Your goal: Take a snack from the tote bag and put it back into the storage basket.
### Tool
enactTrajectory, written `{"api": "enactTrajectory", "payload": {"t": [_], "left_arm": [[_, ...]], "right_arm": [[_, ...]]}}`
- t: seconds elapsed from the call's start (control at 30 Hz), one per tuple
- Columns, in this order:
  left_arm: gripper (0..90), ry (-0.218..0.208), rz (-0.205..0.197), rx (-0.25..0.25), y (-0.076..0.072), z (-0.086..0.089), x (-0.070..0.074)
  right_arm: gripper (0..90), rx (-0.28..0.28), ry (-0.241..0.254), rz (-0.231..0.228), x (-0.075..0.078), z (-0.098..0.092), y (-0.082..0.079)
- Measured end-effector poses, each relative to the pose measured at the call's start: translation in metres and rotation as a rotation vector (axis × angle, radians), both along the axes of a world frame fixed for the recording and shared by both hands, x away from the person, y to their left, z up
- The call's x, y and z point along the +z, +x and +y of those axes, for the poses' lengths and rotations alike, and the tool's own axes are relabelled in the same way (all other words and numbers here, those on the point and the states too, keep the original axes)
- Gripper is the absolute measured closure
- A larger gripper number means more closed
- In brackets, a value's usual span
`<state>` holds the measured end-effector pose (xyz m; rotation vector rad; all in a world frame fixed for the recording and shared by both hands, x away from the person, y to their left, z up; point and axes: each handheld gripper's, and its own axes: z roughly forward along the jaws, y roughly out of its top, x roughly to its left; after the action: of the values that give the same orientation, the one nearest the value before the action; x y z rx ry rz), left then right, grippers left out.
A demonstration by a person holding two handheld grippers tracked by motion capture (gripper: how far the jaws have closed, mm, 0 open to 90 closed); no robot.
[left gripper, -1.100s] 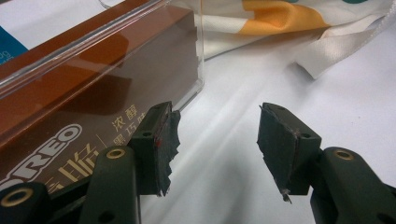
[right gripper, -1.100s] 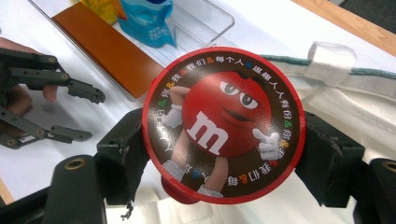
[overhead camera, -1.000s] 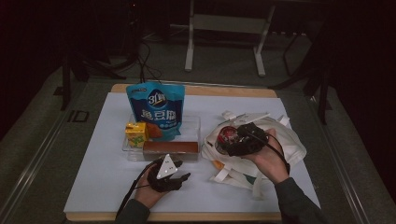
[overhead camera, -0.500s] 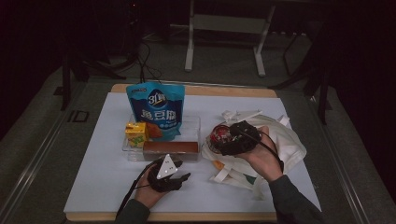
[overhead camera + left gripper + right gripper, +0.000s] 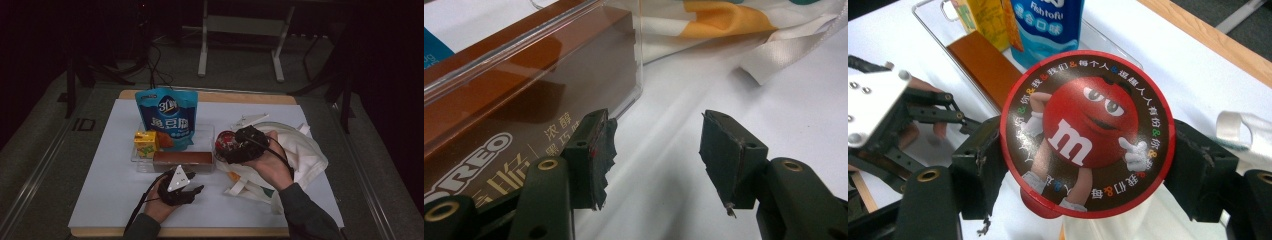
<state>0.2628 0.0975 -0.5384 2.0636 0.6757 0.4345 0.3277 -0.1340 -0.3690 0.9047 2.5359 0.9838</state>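
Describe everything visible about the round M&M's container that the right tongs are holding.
The M&M's container is a round tub with a red rim and a dark brown lid printed with the red M&M character, a white "m" and a ring of Chinese text. A red body shows beneath the lid. The right tongs clamp it from both sides, lid facing the camera. In the high view it sits above the white cloth bag, just right of the clear tray.
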Motion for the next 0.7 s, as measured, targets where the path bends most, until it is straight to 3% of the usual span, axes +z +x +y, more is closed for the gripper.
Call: {"api": "enactTrajectory", "payload": {"t": [0.7], "left_arm": [[46.0,-0.002,0.002,0.001,0.000,0.000,0.000]], "right_arm": [[25.6,-0.012,0.015,0.003,0.001,0.023,0.017]]}}
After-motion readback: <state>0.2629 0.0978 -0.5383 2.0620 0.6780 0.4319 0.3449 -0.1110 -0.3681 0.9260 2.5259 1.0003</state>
